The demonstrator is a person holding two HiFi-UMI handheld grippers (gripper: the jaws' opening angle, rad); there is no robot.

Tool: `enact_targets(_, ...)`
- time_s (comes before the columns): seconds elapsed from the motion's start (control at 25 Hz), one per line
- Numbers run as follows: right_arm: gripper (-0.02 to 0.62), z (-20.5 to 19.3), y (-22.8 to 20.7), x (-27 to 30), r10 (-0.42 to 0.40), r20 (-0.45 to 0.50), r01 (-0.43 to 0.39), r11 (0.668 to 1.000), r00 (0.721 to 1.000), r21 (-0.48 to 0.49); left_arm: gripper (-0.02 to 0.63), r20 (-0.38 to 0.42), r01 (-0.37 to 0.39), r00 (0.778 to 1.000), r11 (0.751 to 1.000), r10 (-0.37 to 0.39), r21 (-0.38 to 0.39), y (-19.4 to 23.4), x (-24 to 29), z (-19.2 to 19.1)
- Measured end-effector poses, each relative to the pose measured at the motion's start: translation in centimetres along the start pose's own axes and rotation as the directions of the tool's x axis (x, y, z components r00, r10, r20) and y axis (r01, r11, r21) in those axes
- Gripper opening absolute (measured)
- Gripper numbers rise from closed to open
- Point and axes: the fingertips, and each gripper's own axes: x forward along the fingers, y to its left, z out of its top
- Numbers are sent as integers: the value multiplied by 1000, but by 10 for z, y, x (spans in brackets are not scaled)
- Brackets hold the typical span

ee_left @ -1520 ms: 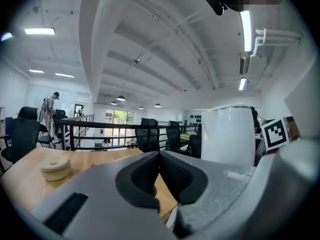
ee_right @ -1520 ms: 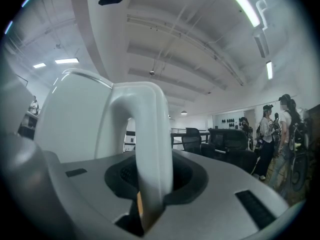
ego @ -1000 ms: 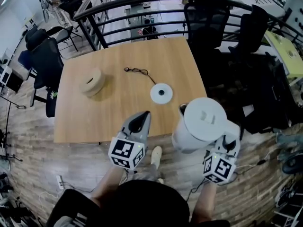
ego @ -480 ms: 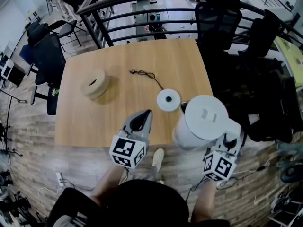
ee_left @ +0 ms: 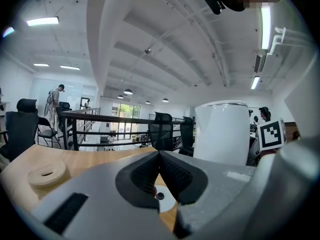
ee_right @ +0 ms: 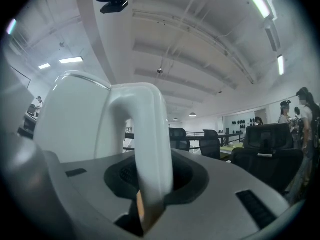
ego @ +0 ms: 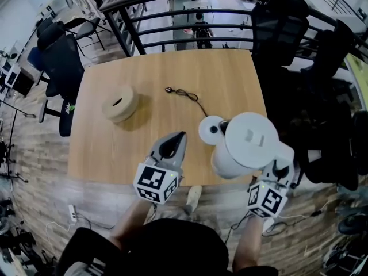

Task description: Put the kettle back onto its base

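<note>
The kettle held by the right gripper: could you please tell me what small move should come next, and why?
Probably shift the kettle a little left, centring it over the round base, before lowering. The right gripper grips its handle, and in the head view the kettle overlaps only the base's right edge, so it seems not yet lined up.

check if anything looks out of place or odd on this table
Only the kettle: it is off its round base, held by its handle in the right gripper, close beside the base. The base's cord lies loose, ending on the table. Nothing looks spilled or damaged.
</note>
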Motion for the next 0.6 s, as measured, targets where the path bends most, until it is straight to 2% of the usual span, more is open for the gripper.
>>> enact_targets(0.6,86,-14,46,77,59,65,-55,996,996,-63,-2,-23,-75,997,997,75,-30,62,28,-20)
